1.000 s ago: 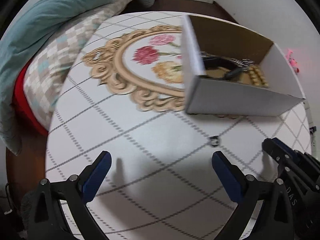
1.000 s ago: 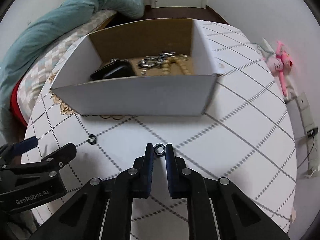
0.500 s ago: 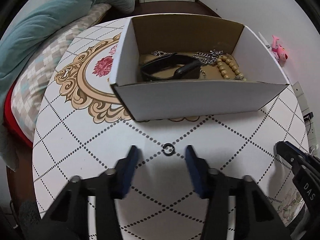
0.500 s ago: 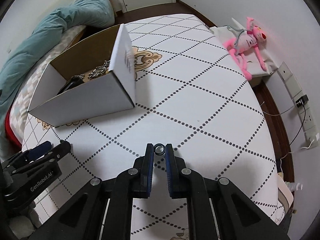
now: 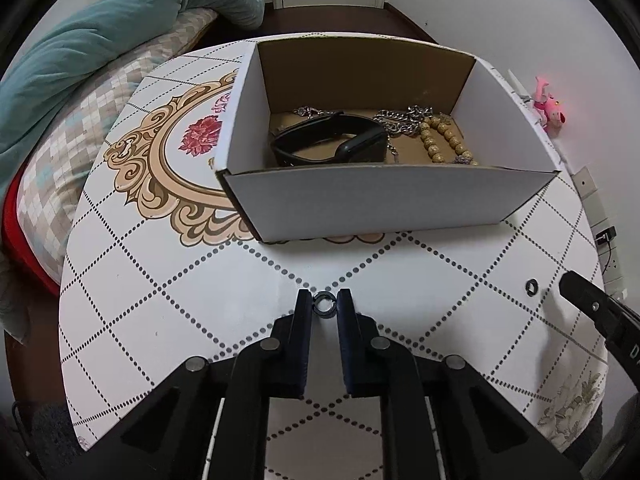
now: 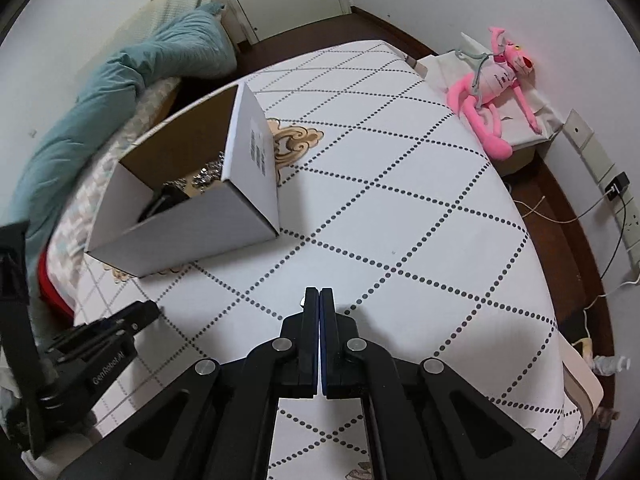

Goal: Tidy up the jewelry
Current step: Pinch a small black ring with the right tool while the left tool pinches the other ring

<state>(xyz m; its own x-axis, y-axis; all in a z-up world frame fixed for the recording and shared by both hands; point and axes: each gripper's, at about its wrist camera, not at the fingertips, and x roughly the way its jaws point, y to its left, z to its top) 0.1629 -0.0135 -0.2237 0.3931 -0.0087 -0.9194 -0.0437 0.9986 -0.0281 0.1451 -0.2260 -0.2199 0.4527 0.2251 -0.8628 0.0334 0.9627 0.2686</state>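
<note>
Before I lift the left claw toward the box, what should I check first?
1. Ring pinched by left claw: ok, both fingers touch it.
2. Ring off the table: cannot tell.
3. Way to the box: ok, only bare table between, top open.
4. Room inside: ok, bare floor shows beside the black bracelet.
5. All rings gathered: not ok, a second ring lies loose on the table.
6. Right claw out of the way: ok, shut, empty, off to the side.
</note>
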